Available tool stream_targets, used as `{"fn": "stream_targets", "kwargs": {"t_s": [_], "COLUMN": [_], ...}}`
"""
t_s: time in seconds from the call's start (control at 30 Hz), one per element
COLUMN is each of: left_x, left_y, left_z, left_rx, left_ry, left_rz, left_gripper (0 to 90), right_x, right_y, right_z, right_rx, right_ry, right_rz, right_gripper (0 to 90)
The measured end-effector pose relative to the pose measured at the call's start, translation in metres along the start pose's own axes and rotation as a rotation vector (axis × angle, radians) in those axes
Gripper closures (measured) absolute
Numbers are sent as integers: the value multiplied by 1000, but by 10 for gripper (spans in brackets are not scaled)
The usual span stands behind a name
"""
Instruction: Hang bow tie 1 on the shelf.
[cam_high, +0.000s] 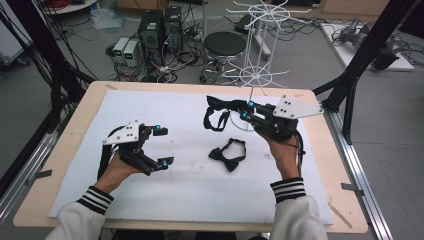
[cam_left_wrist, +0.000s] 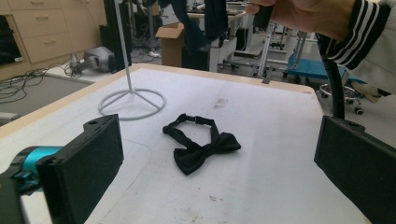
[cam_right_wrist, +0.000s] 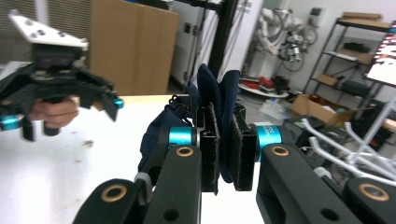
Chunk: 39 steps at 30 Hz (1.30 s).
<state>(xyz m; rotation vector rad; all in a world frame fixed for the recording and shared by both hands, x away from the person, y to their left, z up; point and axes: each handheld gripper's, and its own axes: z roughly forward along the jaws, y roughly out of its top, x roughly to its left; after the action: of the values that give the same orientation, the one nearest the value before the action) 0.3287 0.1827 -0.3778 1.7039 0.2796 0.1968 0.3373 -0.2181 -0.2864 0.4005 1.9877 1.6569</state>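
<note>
Right gripper (cam_high: 245, 110) is clamping a dark navy fabric bow tie (cam_right_wrist: 219, 93), strap dangling, at the far right by the white wire stand (cam_high: 255, 45). Left gripper (cam_high: 162, 146) is hovering at the near left, jaws apart. Black satin bow tie (cam_high: 227, 156) is lying flat on the white mat (cam_high: 175, 200).

dark bow tie (cam_right_wrist: 219, 107) clamped upright, strap dangling; raised above table
</note>
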Motion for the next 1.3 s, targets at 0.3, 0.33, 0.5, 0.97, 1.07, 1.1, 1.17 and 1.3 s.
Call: {"fn": "stream_targets", "kwargs": {"t_s": [0.3, 0.33, 0.5, 0.97, 1.07, 1.1, 1.17, 1.3], "left_x": [-1, -1, -2, 1, 1, 1, 1, 2], "left_y": [-3, -3, -6, -14, -16, -16, -17, -17], "left_z": [-6, -7, -13, -23, -25, -26, -27, -28], "left_rx": [0, -9, -30, -26, -27, -24, -21, -20], "left_ry": [23, 28, 46, 61, 64, 65, 65, 67], "left_rz": [10, 8, -1, -13, -18, -19, -19, -19], "left_gripper": [18, 17, 18, 17, 18, 18, 18, 18], "right_x": [-9, -11, -24, -45, -48, -49, -51, -55], "right_y": [6, 7, 10, 11, 8, 8, 6, 3], "right_z": [1, 0, 0, 3, 3, 3, 4, 4], "right_rx": [0, 3, 1, -13, -4, -3, -4, 7], "right_ry": [-80, -85, -135, -205, -218, -223, -236, -251], "right_rz": [7, 10, 22, 47, 48, 48, 50, 56], "right_gripper": [846, 846, 846, 846, 845, 845, 845, 845]}}
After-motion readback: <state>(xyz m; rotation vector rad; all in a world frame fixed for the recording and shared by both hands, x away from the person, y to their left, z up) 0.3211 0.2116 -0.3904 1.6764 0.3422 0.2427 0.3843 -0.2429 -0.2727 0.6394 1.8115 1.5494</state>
